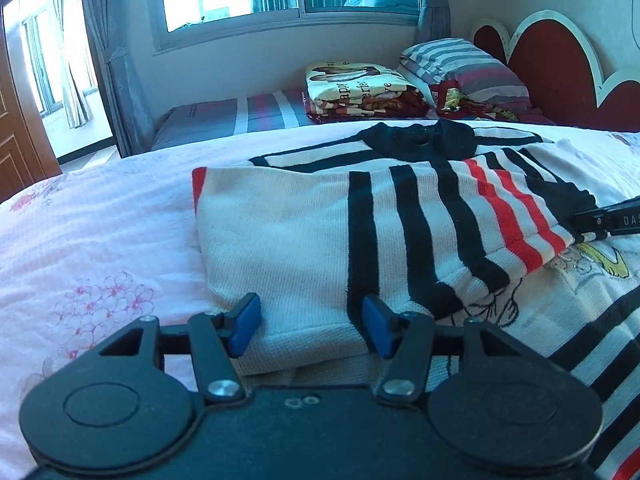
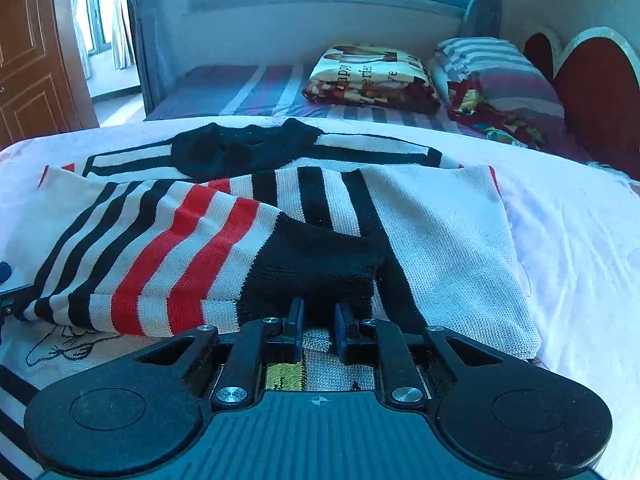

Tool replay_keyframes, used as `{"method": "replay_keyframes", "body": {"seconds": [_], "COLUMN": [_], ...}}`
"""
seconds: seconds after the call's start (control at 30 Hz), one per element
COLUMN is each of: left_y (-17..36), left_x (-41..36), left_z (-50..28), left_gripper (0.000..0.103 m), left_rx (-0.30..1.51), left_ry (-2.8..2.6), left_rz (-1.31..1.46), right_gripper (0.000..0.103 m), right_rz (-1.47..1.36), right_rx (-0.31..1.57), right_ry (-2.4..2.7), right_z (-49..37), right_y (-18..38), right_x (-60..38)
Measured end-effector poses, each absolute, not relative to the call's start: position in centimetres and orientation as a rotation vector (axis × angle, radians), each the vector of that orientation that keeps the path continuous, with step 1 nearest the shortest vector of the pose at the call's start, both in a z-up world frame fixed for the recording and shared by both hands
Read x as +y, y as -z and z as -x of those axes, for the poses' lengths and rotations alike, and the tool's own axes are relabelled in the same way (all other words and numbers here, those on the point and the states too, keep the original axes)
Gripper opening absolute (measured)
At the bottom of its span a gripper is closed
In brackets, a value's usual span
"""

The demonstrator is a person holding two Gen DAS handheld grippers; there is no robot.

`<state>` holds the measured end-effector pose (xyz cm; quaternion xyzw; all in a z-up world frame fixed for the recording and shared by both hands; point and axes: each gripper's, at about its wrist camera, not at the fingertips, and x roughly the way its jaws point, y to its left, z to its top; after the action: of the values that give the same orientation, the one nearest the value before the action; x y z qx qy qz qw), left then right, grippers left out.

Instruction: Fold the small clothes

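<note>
A small striped knit sweater [image 2: 280, 216] lies spread on the pink floral bedsheet [image 1: 88, 240], its black collar at twelve o'clock toward the window and both sleeves already crossed over the chest, so the sleeve fold looks finished and the body fold is what remains. The left gripper [image 1: 310, 326] sits at the six o'clock edge of the left sleeve [image 1: 280, 240], its blue pads spread wide on either side of the white cuff and not pinching it; I judge it released, or just about to close. The right gripper [image 2: 319, 334] noses up to the black cuff [image 2: 316, 272] of the right sleeve, jaws narrow with a slim gap between them; cloth shows in that gap, but whether it is gripped I cannot tell. In the left view the right tool's tip appears at three o'clock, touching the striped sleeve end. Next, I think, both tools need to drop to the hem nearest them, pinch it at two well-separated points, and carry it toward twelve o'clock over the sleeves without dragging them loose. A folded printed blanket [image 2: 372, 76] and a striped pillow [image 2: 496, 76] sit well apart on the far bed.
</note>
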<state>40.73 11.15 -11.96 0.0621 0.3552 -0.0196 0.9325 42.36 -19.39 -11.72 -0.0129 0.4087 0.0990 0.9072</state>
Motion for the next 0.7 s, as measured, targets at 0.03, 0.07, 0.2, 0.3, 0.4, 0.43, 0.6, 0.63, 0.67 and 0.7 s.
{"method": "replay_keyframes", "body": {"seconds": [0.03,0.07,0.2,0.3,0.4,0.43,0.6,0.63,0.67,0.7], "left_y": [12.0,12.0,11.9,11.6,11.6,11.6,8.6,8.0,7.7,7.7], "left_x": [11.1,11.1,10.8,10.3,9.9,9.8,10.7,11.2,11.5,11.8], "left_z": [-40.7,-40.7,-40.8,-41.4,-41.5,-41.6,-39.6,-38.2,-37.1,-36.0], "left_gripper": [0.056,0.057,0.057,0.058,0.058,0.059,0.068,0.081,0.083,0.079], "left_rx": [0.727,0.727,0.739,0.765,0.777,0.779,0.722,0.688,0.686,0.7], "left_ry": [0.039,0.038,0.03,0.018,-0.001,-0.005,-0.026,-0.026,-0.033,-0.037], "left_rz": [-0.129,-0.131,-0.157,-0.173,-0.198,-0.207,-0.129,-0.104,-0.089,-0.083], "right_gripper": [0.016,0.016,0.016,0.016,0.016,0.016,0.016,0.026,0.053,0.064], "right_rz": [0.02,0.021,0.047,0.078,0.114,0.118,-0.002,-0.046,-0.084,-0.118], "right_rx": [0.842,0.84,0.834,0.843,0.84,0.839,0.788,0.775,0.767,0.754], "right_ry": [-0.203,-0.203,-0.21,-0.225,-0.247,-0.252,-0.247,-0.256,-0.252,-0.253], "right_z": [-42.3,-42.2,-42.1,-42.2,-41.9,-41.9,-39.4,-38.5,-37.5,-36.3], "right_y": [11.7,11.8,11.7,11.6,11.7,11.7,9.1,8.6,8.2,7.8], "right_x": [-19.4,-19.4,-19.2,-19.1,-19.2,-19.2,-21.9,-23.1,-24.3,-25.6]}}
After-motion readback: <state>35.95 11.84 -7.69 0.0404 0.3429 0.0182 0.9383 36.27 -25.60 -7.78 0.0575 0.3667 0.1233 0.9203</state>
